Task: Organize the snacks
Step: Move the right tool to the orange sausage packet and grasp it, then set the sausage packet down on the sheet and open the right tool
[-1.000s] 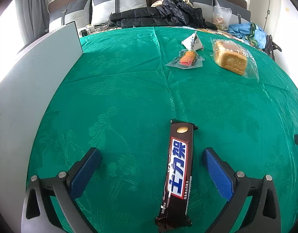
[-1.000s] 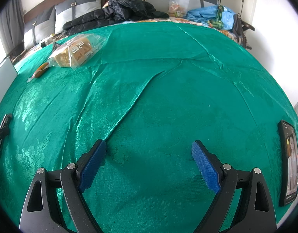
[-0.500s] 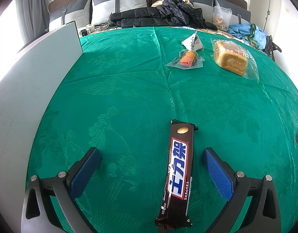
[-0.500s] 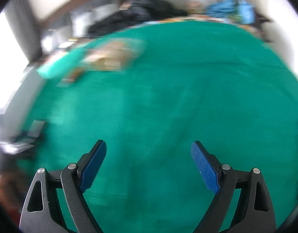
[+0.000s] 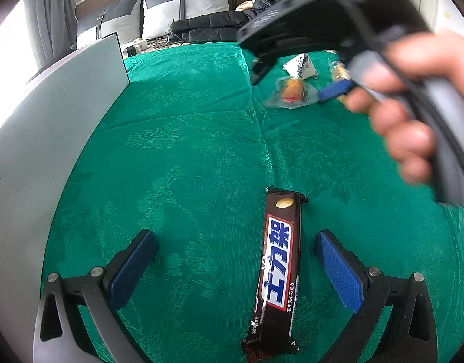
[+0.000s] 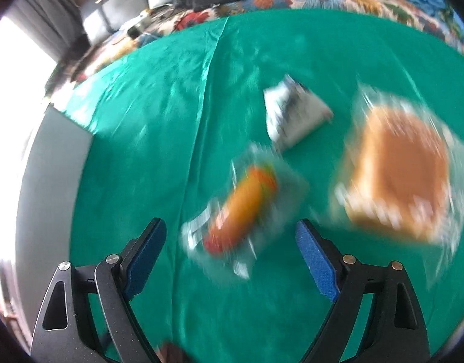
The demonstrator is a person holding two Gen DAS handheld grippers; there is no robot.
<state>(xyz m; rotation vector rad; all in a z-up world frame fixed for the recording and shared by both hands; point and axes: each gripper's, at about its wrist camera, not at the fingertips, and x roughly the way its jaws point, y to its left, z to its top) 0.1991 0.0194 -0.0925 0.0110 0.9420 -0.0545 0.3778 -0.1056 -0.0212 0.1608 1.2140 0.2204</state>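
A brown chocolate bar (image 5: 278, 269) lies flat on the green cloth (image 5: 186, 151) between the fingers of my open left gripper (image 5: 234, 236), and neither pad touches it. My right gripper (image 6: 232, 230) hangs over a sausage snack in clear wrap (image 6: 247, 202), which sits between its wide jaws. The jaws are closing, and the pads stand apart from the wrap. Beyond it lie a white triangular packet (image 6: 292, 115) and bagged bread (image 6: 398, 175). The left wrist view shows a hand (image 5: 413, 106) holding that right gripper above the sausage snack (image 5: 292, 92).
A grey board (image 5: 50, 136) runs along the left side of the cloth. Behind the table are dark jackets (image 5: 213, 27), cushions and bags. The right wrist view is motion-blurred.
My right gripper has swept left from bare cloth to above the sausage snack, entering the left wrist view with the hand. The left gripper and the chocolate bar have not moved.
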